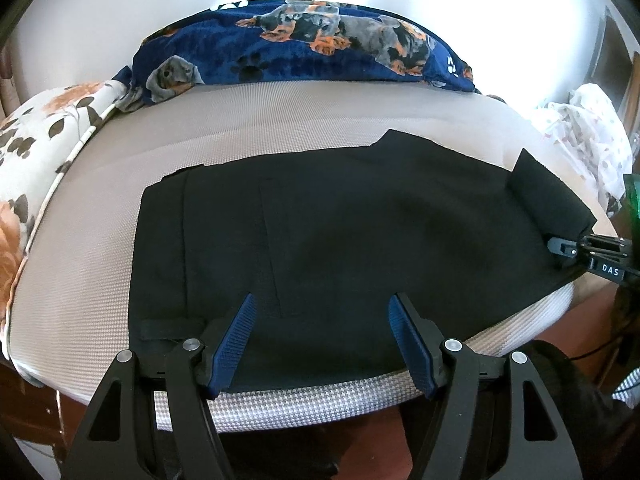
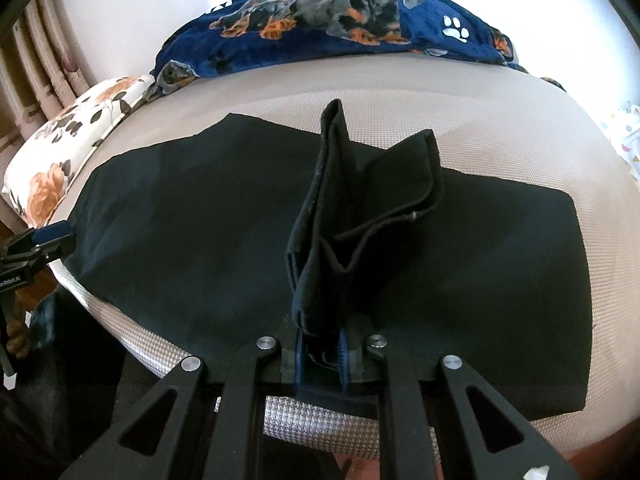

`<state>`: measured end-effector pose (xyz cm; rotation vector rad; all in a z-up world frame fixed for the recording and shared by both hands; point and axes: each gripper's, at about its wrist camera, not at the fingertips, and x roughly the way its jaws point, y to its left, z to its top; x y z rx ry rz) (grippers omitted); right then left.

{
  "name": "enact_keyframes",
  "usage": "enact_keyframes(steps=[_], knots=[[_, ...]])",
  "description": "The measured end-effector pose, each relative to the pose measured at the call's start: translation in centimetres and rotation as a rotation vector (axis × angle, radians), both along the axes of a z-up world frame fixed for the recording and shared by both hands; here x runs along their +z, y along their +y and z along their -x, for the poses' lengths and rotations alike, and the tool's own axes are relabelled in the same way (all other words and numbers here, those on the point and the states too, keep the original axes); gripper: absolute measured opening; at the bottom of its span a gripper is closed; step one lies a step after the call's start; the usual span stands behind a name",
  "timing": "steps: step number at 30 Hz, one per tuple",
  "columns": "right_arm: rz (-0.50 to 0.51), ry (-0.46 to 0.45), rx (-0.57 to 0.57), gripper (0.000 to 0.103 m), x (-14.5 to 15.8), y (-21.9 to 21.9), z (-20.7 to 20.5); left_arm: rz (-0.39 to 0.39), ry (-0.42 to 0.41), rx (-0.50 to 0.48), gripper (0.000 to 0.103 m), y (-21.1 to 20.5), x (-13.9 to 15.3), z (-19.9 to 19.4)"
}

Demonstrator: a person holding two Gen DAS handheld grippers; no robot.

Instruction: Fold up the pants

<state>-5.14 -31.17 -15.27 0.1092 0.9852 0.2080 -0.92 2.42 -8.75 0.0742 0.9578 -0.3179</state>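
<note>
The black pants [image 1: 340,236] lie spread flat across a bed [image 1: 248,120] covered in a grey-beige woven mattress fabric, with their near edge reaching the front rim of the mattress.

The left gripper [image 1: 322,340] hovers over the near edge of the pants with its blue-padded fingers [image 1: 234,344] spread wide apart and nothing between them.

The right gripper [image 2: 322,354] has its fingers drawn narrow, pinching a bunched fold of the pants' end that stands up from the flat cloth. In the left wrist view this same gripper appears at the right edge, gripping the raised end of the pants, and a white label on its body reads "DAS" [image 1: 610,271]. In the right wrist view the left gripper shows at the left edge, where part of a printed line can be read as "Robot.AI" [image 2: 12,280]; the start of it is cut off.

At the far side of the bed lies a navy blanket [image 1: 304,44] printed with dachshunds and paw marks. A floral pillow [image 1: 44,136] sits at the left, and a pale spotted cloth [image 1: 588,128] at the right.
</note>
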Motion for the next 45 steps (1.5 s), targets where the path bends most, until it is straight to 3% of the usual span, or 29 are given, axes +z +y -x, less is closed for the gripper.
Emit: enact_keyframes(steps=[37,45], knots=[[0.077,-0.014,0.057,0.018,-0.2,1.6,0.5,-0.053,0.009,0.005,0.070,0.0,-0.7,-0.1],[0.073,-0.014,0.099,0.029,0.0,2.1,0.7,-0.060,0.015,0.003,0.070,-0.1,-0.7,-0.1]])
